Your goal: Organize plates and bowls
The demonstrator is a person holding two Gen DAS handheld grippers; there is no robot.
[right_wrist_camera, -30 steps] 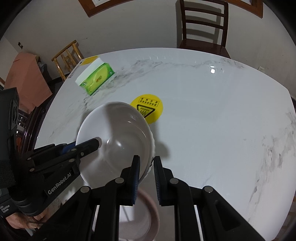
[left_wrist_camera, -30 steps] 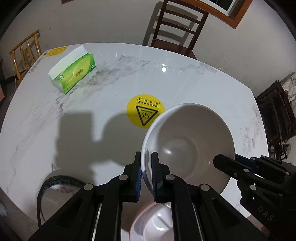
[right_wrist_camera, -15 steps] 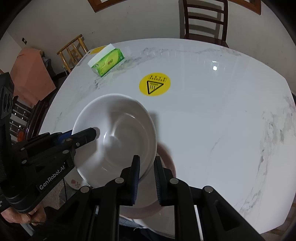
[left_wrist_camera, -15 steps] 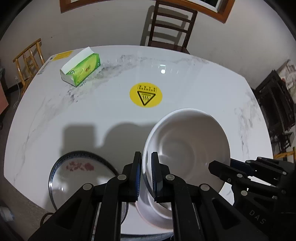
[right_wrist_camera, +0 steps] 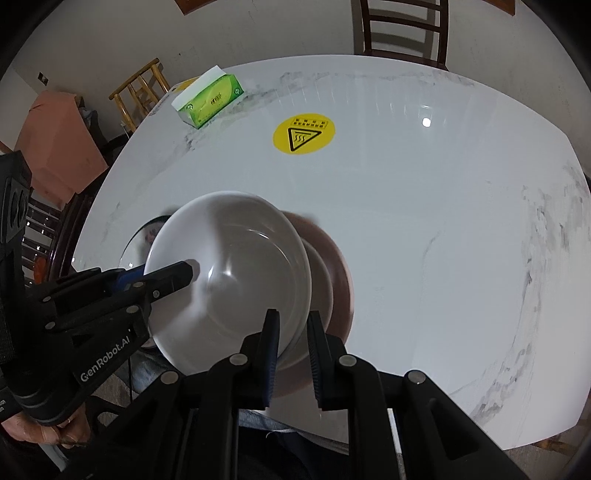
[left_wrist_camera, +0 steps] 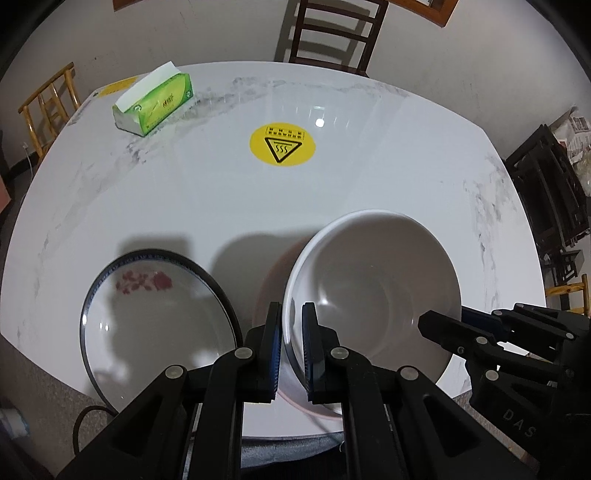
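Note:
Both grippers hold one white bowl (left_wrist_camera: 373, 295) by opposite sides of its rim, above the table. My left gripper (left_wrist_camera: 293, 317) is shut on the bowl's left rim, and its tip (right_wrist_camera: 181, 275) shows over the rim in the right wrist view. My right gripper (right_wrist_camera: 293, 325) is shut on the white bowl's (right_wrist_camera: 232, 273) near right rim. Directly beneath it sits a pink bowl (right_wrist_camera: 336, 280), mostly hidden, near the table's front edge. A blue-rimmed plate with red flowers (left_wrist_camera: 155, 314) lies to the left of the pink bowl (left_wrist_camera: 273, 280).
The white marble table (left_wrist_camera: 369, 177) bears a yellow hot-surface sticker (left_wrist_camera: 282, 144) in its middle and a green tissue box (left_wrist_camera: 155, 103) at the far left. A dark wooden chair (left_wrist_camera: 332, 33) stands behind it, a light one (left_wrist_camera: 48, 107) left, dark furniture (left_wrist_camera: 546, 206) right.
Both grippers have carried the white bowl back toward the near table edge, over the pink bowl. The flowered plate has come fully into view.

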